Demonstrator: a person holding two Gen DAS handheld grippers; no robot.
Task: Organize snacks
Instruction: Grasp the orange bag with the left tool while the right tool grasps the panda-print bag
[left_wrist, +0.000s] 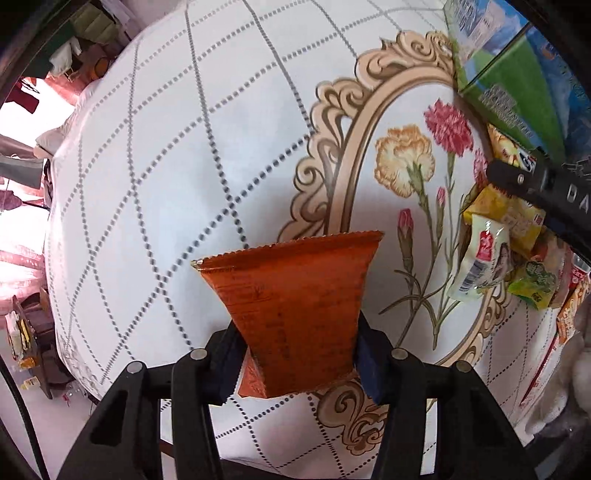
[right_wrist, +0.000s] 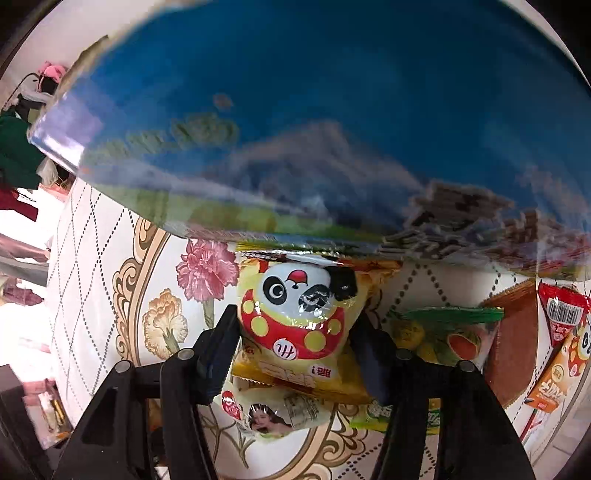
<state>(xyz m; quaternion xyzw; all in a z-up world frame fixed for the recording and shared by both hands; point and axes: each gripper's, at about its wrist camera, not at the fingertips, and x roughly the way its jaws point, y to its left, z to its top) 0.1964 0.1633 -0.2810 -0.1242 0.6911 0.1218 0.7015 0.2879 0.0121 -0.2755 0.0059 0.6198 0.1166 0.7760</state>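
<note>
In the left wrist view an orange-brown snack packet (left_wrist: 295, 310) sits between the fingers of my left gripper (left_wrist: 295, 373), which is shut on its sides over the white tablecloth (left_wrist: 166, 184). Whether the packet touches the cloth I cannot tell. In the right wrist view a puffy panda-face packet (right_wrist: 299, 310) lies on a yellow packet (right_wrist: 314, 380). My right gripper (right_wrist: 295, 343) is down over the pile, its pads pressed on both sides of the panda packet. The right tool's black housing (left_wrist: 546, 188) shows above the same snack pile.
A large blue-and-green carton (right_wrist: 332, 110) (left_wrist: 517, 74) stands just behind the pile. Around it lie a white packet with a woman's picture (right_wrist: 269, 413), a green packet (right_wrist: 450, 332), a brown packet (right_wrist: 513, 339) and a red-orange one (right_wrist: 565, 332). The table's edge (left_wrist: 59, 295) runs along the left.
</note>
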